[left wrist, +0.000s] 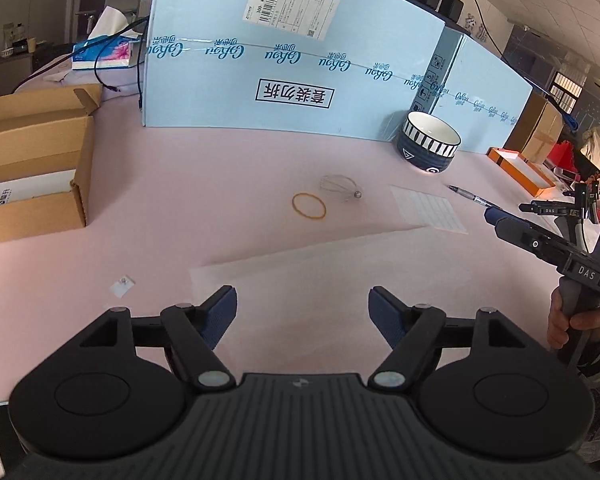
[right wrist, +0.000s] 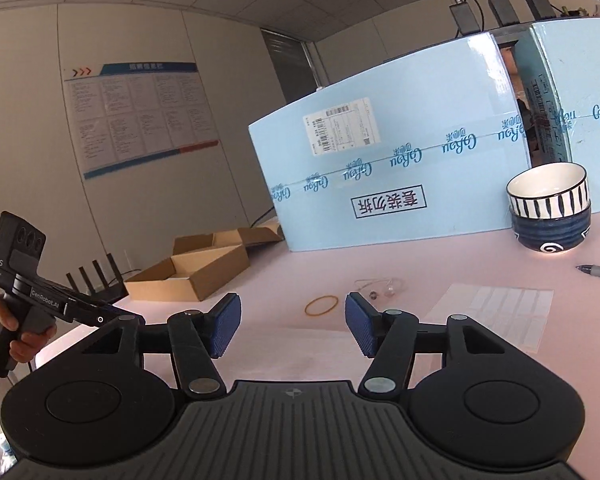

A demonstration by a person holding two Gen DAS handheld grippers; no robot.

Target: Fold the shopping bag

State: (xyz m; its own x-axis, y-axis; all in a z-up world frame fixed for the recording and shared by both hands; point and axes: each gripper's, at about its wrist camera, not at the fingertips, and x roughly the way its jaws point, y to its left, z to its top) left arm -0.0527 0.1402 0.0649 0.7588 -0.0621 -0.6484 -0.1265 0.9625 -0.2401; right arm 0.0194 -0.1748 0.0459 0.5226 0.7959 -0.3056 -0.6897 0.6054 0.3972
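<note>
Shopping bag (left wrist: 320, 264) is lying flat on the pink table (left wrist: 220, 168). It's pale and see-through, so the edges are kinda hard to pick out. In the left wrist view its long axis is running from 8 o'clock up to 2 o'clock, and it's sitting at 12 o'clock just past the left gripper (left wrist: 302, 300). That one is being held spread wide with nothing between the pads. The right gripper (right wrist: 292, 308) is being held apart too, also empty, and it's coming in from 3 o'clock by the bag's far end. The left one is probably nearer.

Count: one bag, two grippers, one rubber band (left wrist: 309, 206), one label sheet (left wrist: 428, 208), one pen (left wrist: 470, 197), and what's looking like two nested bowls (left wrist: 428, 144) at 1 o'clock.
</note>
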